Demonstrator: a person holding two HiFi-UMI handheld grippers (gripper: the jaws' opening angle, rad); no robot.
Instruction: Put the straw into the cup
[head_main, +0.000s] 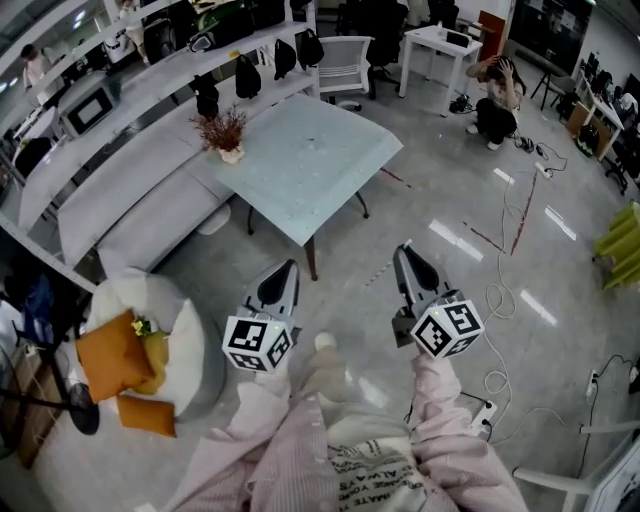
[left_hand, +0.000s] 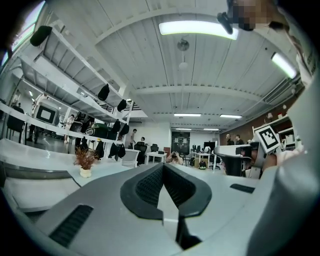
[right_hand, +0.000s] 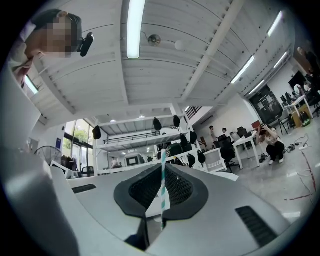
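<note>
fig. the right gripper (right_hand: 162, 172) pinched a green-and-white striped straw (right_hand: 163, 195) between its pads, with the straw standing upright across the jaws and poking above their upper edge. the left gripper (left_hand: 163, 171) was pressed together on nothing. in the head view both grippers were held about level over the floor, short of the near corner of a glass table (head_main: 330, 185). a small potted plant (head_main: 226, 135) stood by the table's left corner. no cup showed in any view, so the task appeared to be at the carrying stage, with insertion not yet begun. to do this step well, the pinch should probably stay firm without crushing the straw, the straw should stay upright, and the cup should be found before the free end was lowered. the empty left gripper could steady the cup.
</note>
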